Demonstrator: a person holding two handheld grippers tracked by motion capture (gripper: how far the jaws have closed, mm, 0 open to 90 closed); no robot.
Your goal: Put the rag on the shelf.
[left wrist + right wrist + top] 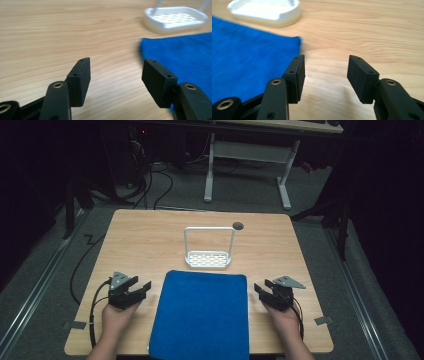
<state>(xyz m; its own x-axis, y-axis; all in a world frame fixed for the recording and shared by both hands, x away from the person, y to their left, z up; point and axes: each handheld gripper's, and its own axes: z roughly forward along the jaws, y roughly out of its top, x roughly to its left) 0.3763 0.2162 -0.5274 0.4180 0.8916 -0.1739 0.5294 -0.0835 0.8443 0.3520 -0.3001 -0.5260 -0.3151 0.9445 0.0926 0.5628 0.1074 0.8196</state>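
Wooden table (150, 235): blue cloth (202, 312) between 2 grippers (jaws parted).

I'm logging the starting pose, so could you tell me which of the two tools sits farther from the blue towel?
The left tool sits farther: bare wood shows between it and the blue towel. The right tool lies close beside the towel's edge.

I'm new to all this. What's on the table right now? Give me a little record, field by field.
table: light wood, small dark round hole at its far edge
cloth: blue cloth, flat, at the near middle
rack: white rack with a tall handle, beyond the cloth
left gripper: left of the cloth, jaws open, holding nothing
right gripper: right of the cloth, jaws open, holding nothing
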